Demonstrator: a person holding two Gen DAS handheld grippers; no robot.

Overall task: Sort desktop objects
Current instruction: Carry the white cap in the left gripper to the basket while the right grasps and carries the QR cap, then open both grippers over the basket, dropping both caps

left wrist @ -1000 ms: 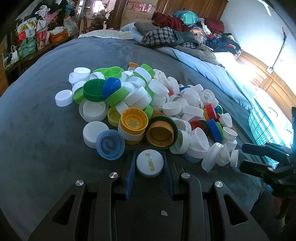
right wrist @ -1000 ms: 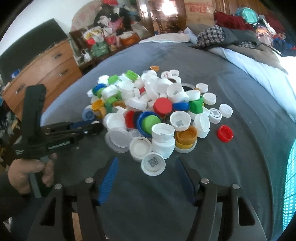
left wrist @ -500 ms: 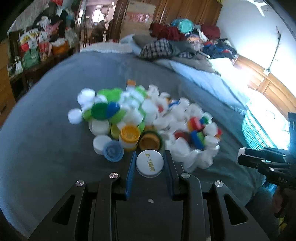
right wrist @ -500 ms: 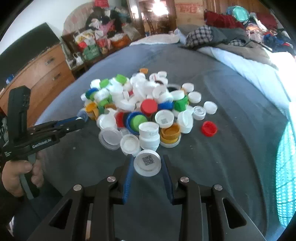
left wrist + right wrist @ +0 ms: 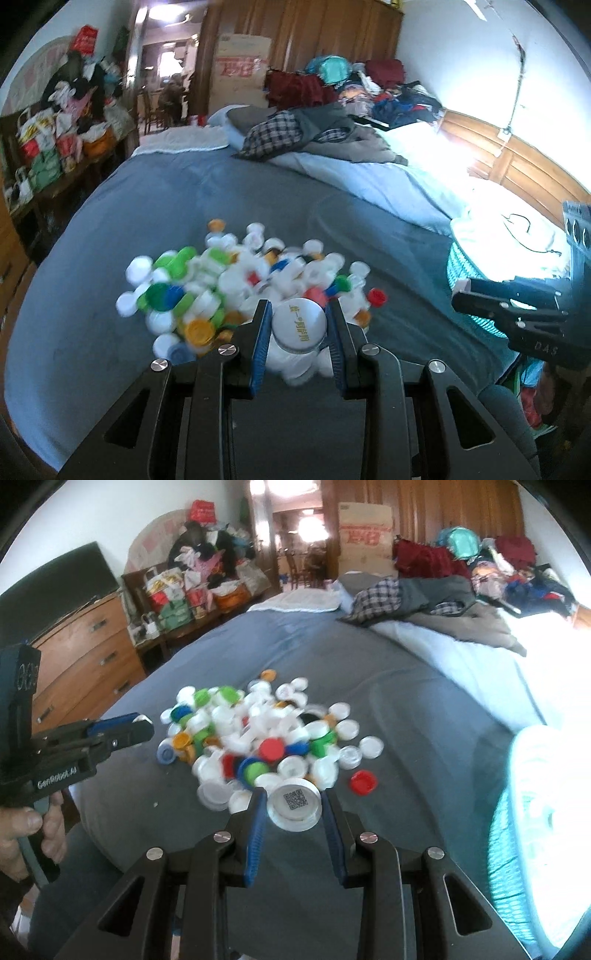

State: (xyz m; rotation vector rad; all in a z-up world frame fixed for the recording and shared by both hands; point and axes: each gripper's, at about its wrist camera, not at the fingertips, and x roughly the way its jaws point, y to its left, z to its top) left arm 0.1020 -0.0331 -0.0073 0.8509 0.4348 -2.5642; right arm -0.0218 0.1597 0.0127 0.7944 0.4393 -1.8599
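1. Left wrist view: left claw (image 5: 298,328) clenched on a white cap (image 5: 300,325) printed with yellow characters, unreadable; held above the cap pile (image 5: 236,291) on the bed (image 5: 184,192). Step judged: carrying off a picked cap.
2. Right wrist view: right claw (image 5: 293,806) just closed, grasping a QR-coded cap (image 5: 294,803). "GenRobot.AI" legible on the other tool. Next move judged: delivery to the teal basket (image 5: 517,812), then release.

This is a bedroom in a home. A large bed (image 5: 369,657) with a grey-blue cover fills the room, clothes (image 5: 424,590) lie piled on it, and a wooden dresser (image 5: 85,646) stands beside the wall.
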